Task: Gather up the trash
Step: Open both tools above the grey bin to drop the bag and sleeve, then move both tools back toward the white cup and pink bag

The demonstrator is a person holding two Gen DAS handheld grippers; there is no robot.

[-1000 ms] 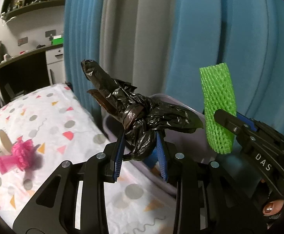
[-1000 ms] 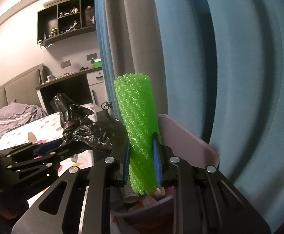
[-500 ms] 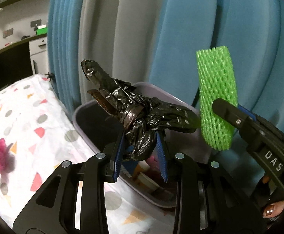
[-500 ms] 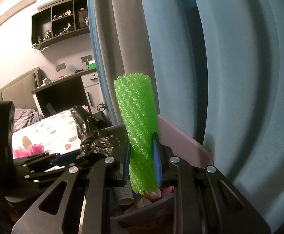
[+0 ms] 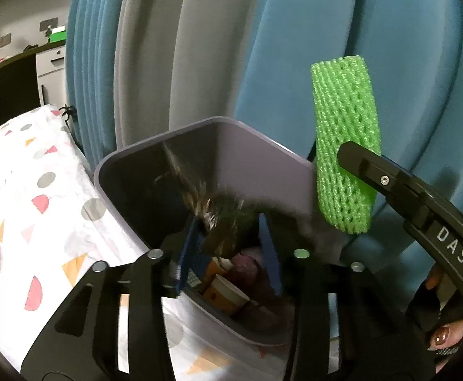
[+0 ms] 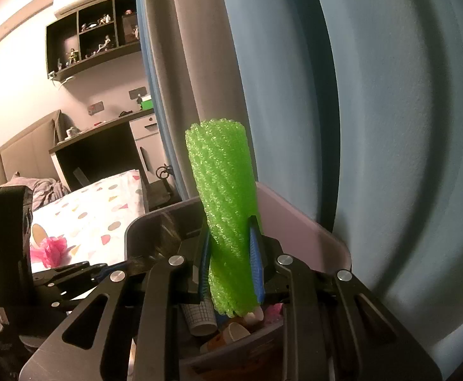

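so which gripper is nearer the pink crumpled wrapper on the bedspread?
Left. The left gripper is over the bin, bordering the bedspread with the pink wrapper; the right gripper is farther.

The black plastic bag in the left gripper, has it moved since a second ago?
Yes. The black plastic bag, blurred, has dropped between the just-opened left gripper fingers, toward the grey bin.

Centre frame: your left gripper [image 5: 231, 250] hangs over the grey bin [image 5: 126, 171], jaws just opening. The black bag [image 5: 222, 219], motion-blurred, sits between the blue pads; contact unclear. Paper cups [image 5: 228, 292] lie in the bin. Right of frame: your right gripper [image 5: 352, 165] clamps the green foam net [image 5: 345, 146]. Left: spotted bedsheet [image 5: 25, 209].
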